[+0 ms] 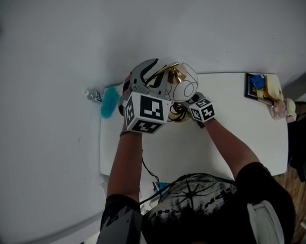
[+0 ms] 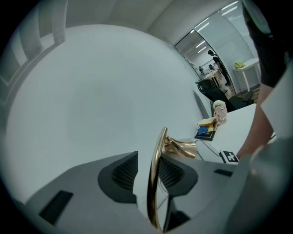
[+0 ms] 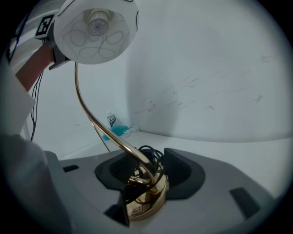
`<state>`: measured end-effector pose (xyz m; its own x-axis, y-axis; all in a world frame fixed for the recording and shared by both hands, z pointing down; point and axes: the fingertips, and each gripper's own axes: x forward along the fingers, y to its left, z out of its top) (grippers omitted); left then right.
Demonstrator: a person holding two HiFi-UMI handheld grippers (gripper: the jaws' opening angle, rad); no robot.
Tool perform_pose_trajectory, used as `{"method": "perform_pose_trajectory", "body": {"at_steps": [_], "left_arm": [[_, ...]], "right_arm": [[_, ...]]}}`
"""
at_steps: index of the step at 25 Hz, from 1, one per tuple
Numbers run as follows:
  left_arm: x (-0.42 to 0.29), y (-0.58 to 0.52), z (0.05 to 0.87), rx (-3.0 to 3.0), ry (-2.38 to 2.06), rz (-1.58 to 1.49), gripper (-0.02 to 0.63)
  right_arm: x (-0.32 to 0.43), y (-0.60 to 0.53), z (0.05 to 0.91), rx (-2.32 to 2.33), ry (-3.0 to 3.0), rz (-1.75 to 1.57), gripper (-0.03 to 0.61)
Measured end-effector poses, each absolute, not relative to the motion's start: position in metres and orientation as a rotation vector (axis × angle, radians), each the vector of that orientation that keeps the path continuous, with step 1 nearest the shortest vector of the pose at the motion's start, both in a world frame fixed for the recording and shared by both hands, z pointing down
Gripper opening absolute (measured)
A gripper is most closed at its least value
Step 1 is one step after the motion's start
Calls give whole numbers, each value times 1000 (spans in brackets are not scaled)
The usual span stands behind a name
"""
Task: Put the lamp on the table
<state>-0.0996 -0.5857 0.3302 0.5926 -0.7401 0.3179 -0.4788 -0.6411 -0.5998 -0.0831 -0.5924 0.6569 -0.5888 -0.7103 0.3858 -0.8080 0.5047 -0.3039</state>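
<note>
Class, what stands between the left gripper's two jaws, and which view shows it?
The lamp's gold stem stands between the jaws of the left gripper, which are apart; the left gripper view shows it.

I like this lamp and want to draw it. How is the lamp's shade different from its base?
The shade is white; the base is shiny gold. The shade sits up high at the end of the curved stem; the base is down low, between the open fingers of the right gripper. The shade shows a bulb inside; the base has a black cord bunched on it. Both are round.
</note>
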Motion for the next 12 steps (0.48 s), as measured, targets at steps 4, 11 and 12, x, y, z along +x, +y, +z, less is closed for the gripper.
{"method": "perform_pose_trajectory", "body": {"at_steps": [4,11,12], "left_arm": [[-102,-584,328,-2344,972,-788,132],[-100,-573,325,-2271,956,-831,167],[-100,-571,325,-2281,955,-832,168]], "right_arm": [[-81,-588,658,1307,-2528,697,179],[-77,-584,658,1310,-2514,697,179],[-77,-583,657,1310,-2513,695,179]]}}
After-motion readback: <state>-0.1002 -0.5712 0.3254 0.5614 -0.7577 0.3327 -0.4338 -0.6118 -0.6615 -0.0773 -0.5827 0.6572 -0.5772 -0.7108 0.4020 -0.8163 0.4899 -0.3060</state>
